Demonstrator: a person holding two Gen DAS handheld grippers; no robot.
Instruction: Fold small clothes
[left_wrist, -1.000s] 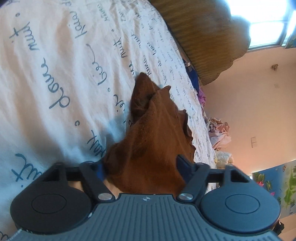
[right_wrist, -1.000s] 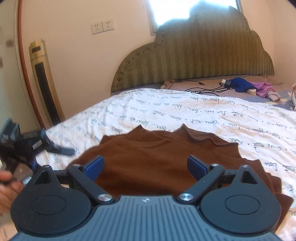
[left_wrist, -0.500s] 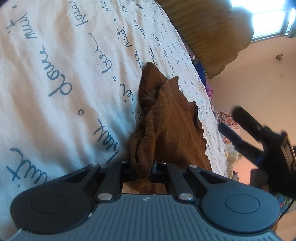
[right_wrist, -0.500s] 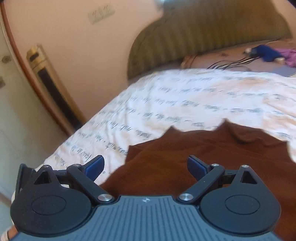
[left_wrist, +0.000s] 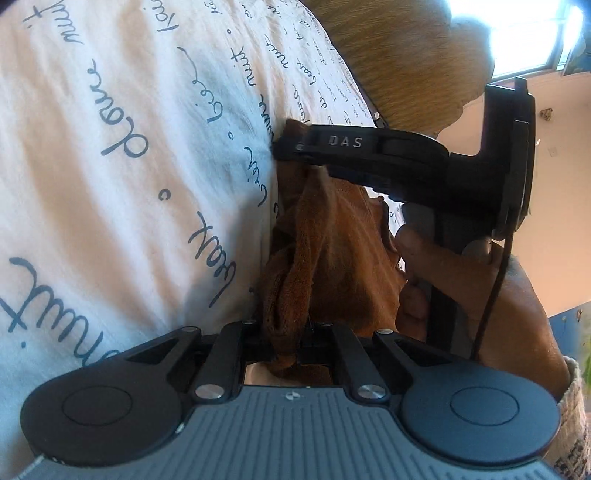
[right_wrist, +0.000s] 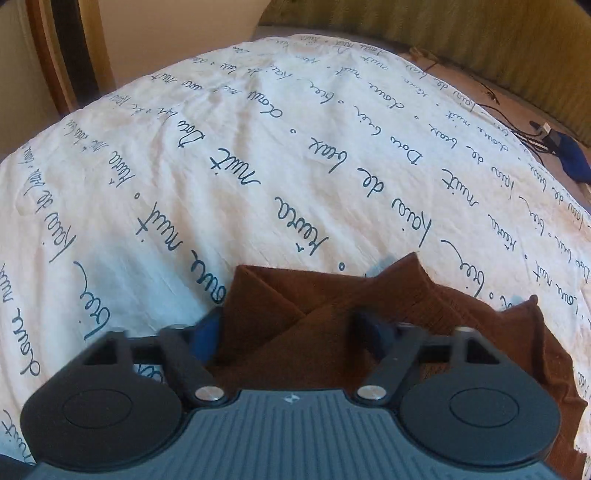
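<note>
Left wrist view: our left tongs (left_wrist: 291, 354) pinch the brown cloth (left_wrist: 332, 258) on the bed (left_wrist: 110, 147); right tongs (right_wrist: 291, 328), half-wide, are closing around its corner and may snag only one layer.

Likely a bedroom: printed bedsheet (right_wrist: 295, 147) and padded headboard (right_wrist: 480, 40)

fuzzy brown cloth (right_wrist: 461, 317), matt printed cotton sheet (right_wrist: 258, 147)
</note>
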